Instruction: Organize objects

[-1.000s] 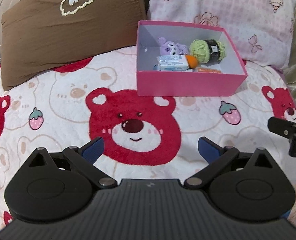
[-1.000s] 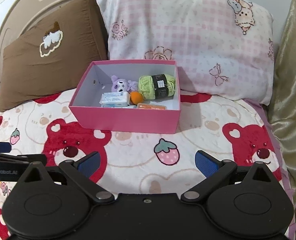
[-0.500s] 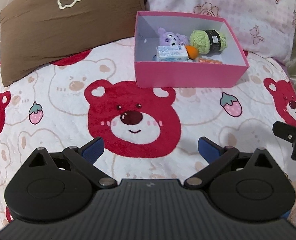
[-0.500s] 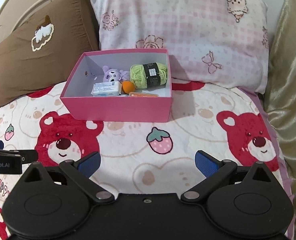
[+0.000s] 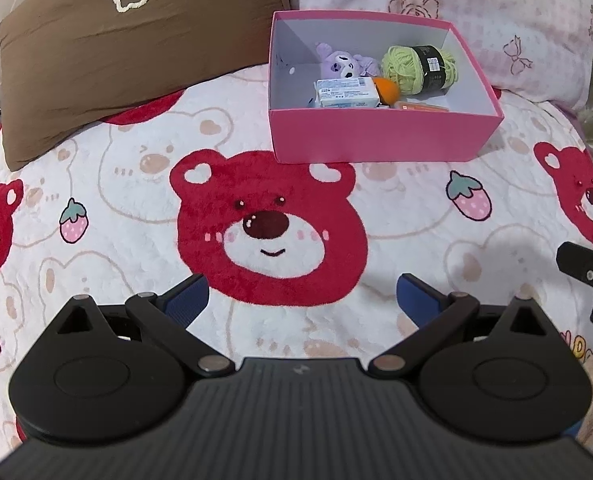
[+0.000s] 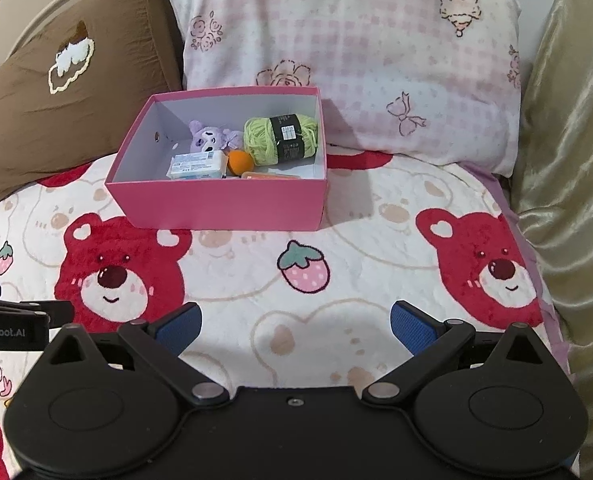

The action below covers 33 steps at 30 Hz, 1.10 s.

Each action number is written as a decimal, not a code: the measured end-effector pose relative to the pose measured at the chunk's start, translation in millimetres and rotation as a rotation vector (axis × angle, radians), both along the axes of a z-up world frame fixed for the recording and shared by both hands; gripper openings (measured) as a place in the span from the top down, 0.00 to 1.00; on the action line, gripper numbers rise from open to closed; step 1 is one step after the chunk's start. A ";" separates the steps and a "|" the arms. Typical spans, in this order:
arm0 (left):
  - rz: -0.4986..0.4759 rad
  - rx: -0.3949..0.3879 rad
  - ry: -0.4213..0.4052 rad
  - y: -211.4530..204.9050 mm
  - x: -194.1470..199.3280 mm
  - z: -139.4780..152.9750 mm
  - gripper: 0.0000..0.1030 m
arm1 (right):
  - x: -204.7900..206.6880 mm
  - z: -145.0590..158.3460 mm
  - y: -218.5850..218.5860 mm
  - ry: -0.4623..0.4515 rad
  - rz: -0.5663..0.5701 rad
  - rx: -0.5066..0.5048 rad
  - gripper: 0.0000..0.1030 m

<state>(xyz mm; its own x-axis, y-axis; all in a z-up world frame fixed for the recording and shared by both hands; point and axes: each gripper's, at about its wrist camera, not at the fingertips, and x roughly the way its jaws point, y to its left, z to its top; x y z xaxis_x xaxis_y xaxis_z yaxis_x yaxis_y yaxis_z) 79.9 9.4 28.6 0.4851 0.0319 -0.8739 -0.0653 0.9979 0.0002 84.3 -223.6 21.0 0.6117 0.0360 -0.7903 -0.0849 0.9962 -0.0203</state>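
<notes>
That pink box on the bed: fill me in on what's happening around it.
A person holds two tools over the bear-print blanket, handling nothing. The left tool and the right tool are both open and empty, short of the pink cardboard box. In the box lie a green yarn ball, a purple plush toy, a small orange ball and a white-and-blue packet.

Both tongs — left, right — agape, empty

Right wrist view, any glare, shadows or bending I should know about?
Right wrist view: soft even light, sheen on the gold curtain, a faint shadow right of the pink box, edges bowed by the fisheye. Left wrist view: same bowing, brown pillow slightly soft, box contents sharp.
</notes>
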 end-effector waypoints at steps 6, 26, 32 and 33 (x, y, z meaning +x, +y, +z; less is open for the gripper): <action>-0.003 -0.013 -0.011 2.0 -1.9 -0.6 0.01 | -0.9 -2.8 1.8 0.006 -0.004 -0.010 0.01; -0.043 -0.004 -0.015 -3.5 -5.1 0.9 0.01 | 1.1 2.4 0.7 -0.013 -0.026 -0.019 0.01; -0.046 0.002 -0.015 -4.1 -5.9 1.4 0.01 | -1.6 2.5 2.3 -0.015 -0.017 -0.020 0.01; -0.048 0.005 -0.015 -4.7 -6.3 1.3 0.01 | -1.7 2.7 2.1 -0.016 -0.020 -0.020 0.01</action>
